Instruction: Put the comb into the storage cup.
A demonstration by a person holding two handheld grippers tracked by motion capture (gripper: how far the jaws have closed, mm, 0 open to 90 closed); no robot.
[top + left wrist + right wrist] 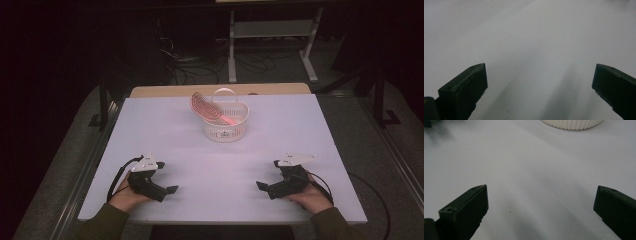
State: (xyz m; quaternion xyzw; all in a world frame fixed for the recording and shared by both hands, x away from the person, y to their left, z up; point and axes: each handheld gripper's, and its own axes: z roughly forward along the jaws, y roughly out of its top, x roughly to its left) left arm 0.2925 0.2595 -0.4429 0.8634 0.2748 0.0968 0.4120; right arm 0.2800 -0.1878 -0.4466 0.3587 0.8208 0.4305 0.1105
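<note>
- The pink ribbed plastic hairbrush [207, 108] lay propped in the white slatted basket [225, 131] — apparently already placed.
- Both grippers — left [172, 189], right [260, 185] — rested well short of the basket, jaws apart, empty.

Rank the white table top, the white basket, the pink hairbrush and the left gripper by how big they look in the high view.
1. white table top, by far the largest.
2. white basket.
3. left gripper and pink hairbrush look close in size; the gripper sits nearer the camera, so I won't rank them.
</note>
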